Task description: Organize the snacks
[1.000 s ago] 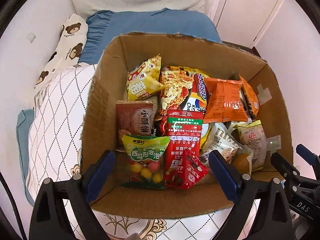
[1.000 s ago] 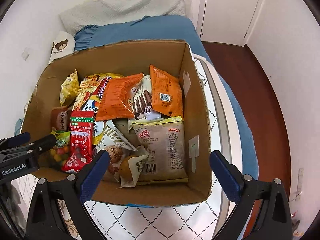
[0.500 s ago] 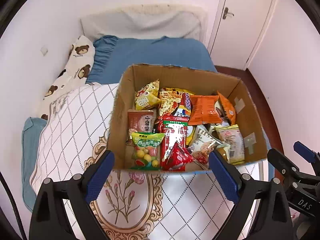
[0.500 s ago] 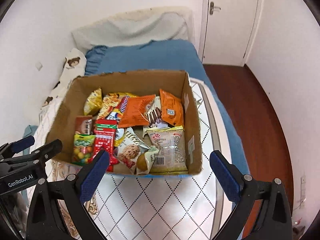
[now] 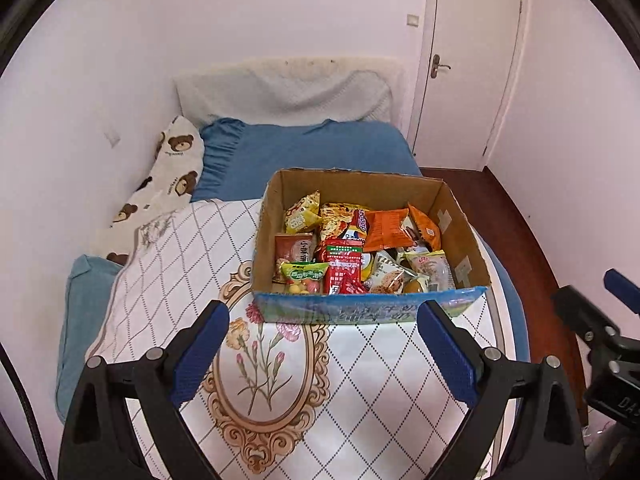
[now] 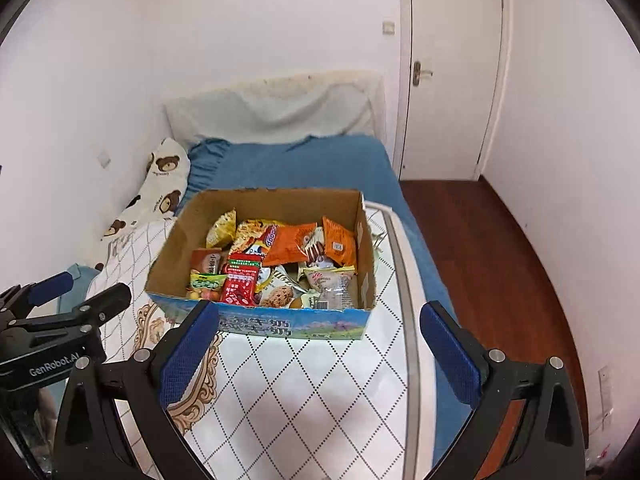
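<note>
Left wrist view: the open brown cardboard box [image 5: 362,240] of mixed snack packets [image 5: 352,248] sits on the white diamond-patterned quilt [image 5: 168,264]. Overlapping packets hide those beneath. Left gripper [image 5: 323,354] and right gripper [image 6: 320,354] are both spread wide, empty, short of the box.

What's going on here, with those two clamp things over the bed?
A person holds two grippers above a bed, both open and empty. The left gripper and right gripper have pulled up and back from a cardboard box full of snack packets, such as an orange bag and a red packet. The box rests on a diamond-patterned quilt. Nothing is being held.
</note>
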Tool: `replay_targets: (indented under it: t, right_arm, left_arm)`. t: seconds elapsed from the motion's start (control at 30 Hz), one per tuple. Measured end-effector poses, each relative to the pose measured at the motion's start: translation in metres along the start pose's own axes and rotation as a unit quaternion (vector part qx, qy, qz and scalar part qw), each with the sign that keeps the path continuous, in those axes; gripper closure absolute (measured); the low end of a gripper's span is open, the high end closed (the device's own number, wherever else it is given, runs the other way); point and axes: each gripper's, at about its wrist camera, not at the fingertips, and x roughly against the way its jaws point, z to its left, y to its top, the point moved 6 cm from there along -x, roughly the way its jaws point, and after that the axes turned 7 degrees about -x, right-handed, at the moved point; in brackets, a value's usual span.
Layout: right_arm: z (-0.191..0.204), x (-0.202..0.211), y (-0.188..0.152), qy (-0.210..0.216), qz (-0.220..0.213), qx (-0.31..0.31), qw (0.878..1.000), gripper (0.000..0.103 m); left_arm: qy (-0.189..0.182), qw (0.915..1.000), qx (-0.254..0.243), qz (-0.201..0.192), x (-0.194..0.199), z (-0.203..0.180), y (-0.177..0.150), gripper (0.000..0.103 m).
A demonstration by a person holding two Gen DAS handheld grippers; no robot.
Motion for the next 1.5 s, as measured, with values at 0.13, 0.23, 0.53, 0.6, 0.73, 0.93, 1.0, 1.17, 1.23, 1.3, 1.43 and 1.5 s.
replay_targets:
  t: [0.13,0.23,0.53,0.6,0.73,0.93,1.0,1.17,1.23,1.3,1.43,1.5]
  right_arm:
    - [-0.005,0.029,-0.006,0.000,-0.016,-0.003,1.000,0.000]
    - [-0.007,0.047,-0.007,0.003,-0.027,-0.006,1.000,0.000]
    - [-0.002,0.082,-0.009,0.016,-0.047,0.000,0.999,0.000]
    - [-0.002,0.085,-0.010,0.018,-0.048,0.000,0.999,0.000]
    - [-0.003,0.086,-0.010,0.018,-0.047,-0.001,0.999,0.000]
    - [-0.006,0.080,-0.007,0.017,-0.049,-0.001,0.999,0.000]
    - [-0.006,0.075,-0.006,0.015,-0.048,-0.002,0.999,0.000]
    - [-0.010,0.053,-0.006,0.003,-0.041,-0.006,0.999,0.000]
    - [-0.012,0.040,-0.005,-0.002,-0.034,-0.009,0.999,0.000]
    - [-0.013,0.027,-0.005,-0.006,-0.029,-0.012,1.000,0.000]
    - [-0.015,0.003,-0.002,-0.018,-0.027,-0.015,0.999,0.000]
    - [-0.016,-0.009,0.001,-0.022,-0.025,-0.016,0.999,0.000]
  left_arm:
    - [0.000,0.9998,0.005,-0.018,0.026,-0.002,-0.006,0.007]
    - [0.002,0.9994,0.008,-0.032,0.043,-0.002,-0.009,0.007]
    - [0.006,0.9986,0.009,-0.051,0.072,-0.002,-0.018,0.007]
    - [0.004,0.9985,0.011,-0.053,0.075,-0.002,-0.020,0.007]
    - [0.007,0.9985,0.011,-0.052,0.077,-0.004,-0.022,0.007]
    - [0.003,0.9988,0.014,-0.048,0.068,-0.004,-0.020,0.001]
    - [0.003,0.9988,0.016,-0.047,0.062,-0.004,-0.018,0.000]
    - [0.016,0.9987,0.019,-0.045,0.046,-0.001,-0.012,0.000]
    - [0.022,0.9987,0.018,-0.042,0.036,0.000,-0.010,0.000]
    - [0.026,0.9988,0.017,-0.038,0.027,0.000,-0.006,0.000]
    - [0.038,0.9987,0.014,-0.030,0.006,0.000,0.000,0.000]
    - [0.041,0.9986,0.012,-0.030,-0.002,0.000,0.003,0.000]
